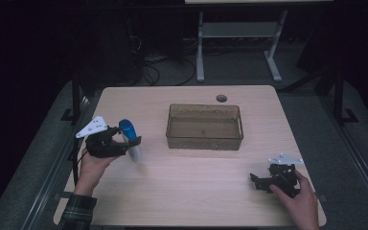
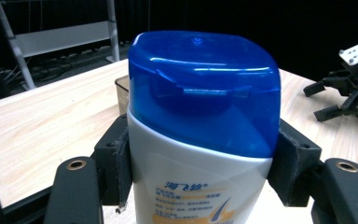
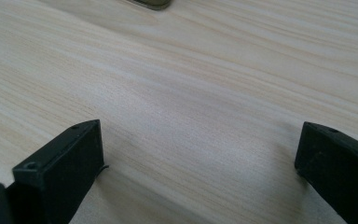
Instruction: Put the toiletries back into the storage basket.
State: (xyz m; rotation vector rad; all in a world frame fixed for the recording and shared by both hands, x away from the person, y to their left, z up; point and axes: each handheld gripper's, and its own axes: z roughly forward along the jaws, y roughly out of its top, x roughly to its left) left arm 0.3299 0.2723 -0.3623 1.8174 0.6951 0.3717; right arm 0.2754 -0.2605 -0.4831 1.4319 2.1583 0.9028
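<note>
closest to me, my left gripper (image 2: 200,163) is clamped on the white bottle with the blue cap (image 2: 200,116), held at the table's (image 1: 196,191) left side, near the clear bin (image 1: 204,127). my right gripper (image 3: 200,154) rests with jaws apart, nothing between them.

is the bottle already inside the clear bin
No, the bottle is clamped in the left tool over the table, well to the left of the clear bin.

Right claw (image 3: 200,158) jaws spread wide, bare light wooden table (image 3: 191,84) between, container corner (image 3: 151,3) at top edge
</note>
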